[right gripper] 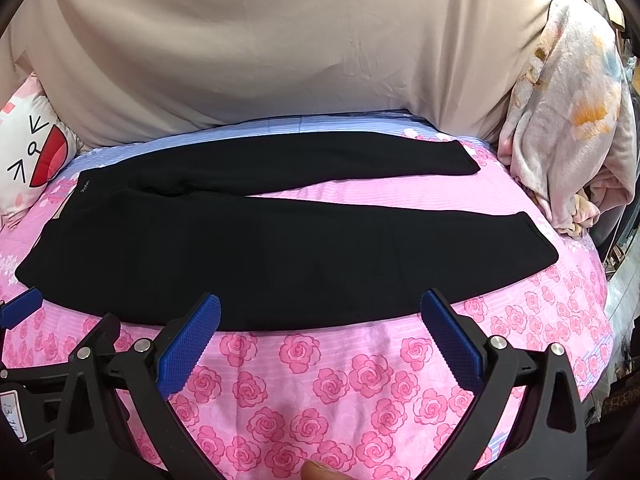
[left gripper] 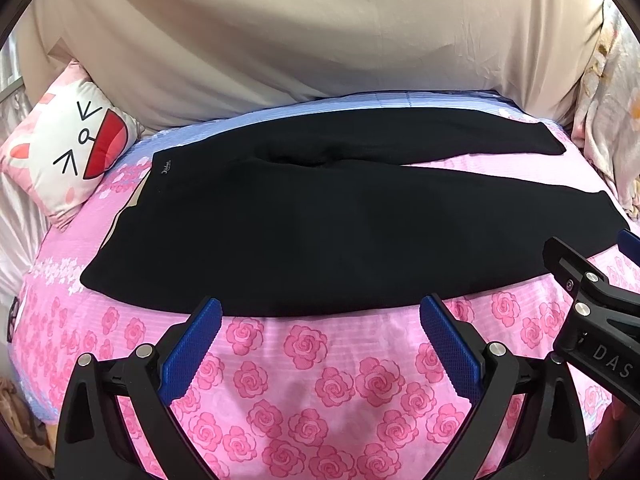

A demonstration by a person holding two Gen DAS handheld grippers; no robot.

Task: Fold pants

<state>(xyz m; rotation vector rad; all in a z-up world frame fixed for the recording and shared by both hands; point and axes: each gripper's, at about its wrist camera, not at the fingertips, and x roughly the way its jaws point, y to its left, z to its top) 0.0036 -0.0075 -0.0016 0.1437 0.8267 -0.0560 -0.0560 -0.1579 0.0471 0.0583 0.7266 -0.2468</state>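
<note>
While spread flat on the rose-print bedsheet [left gripper: 320,360], black pants [left gripper: 320,220], legs pointing right. Left tongs [left gripper: 320,328] and right tongs [right gripper: 320,324] released, hovering near the closer edge.

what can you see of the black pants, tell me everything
The black pants lie flat and unfolded on the pink rose-print bedspread, waist to the left, both legs running right and parted in a narrow V. The fabric looks soft, matte and knit-like, with a small pale label near the waistband. A slight pucker shows at the crotch. Neither gripper touches them; both sets of jaws stand open, just short of the near edge.
</note>
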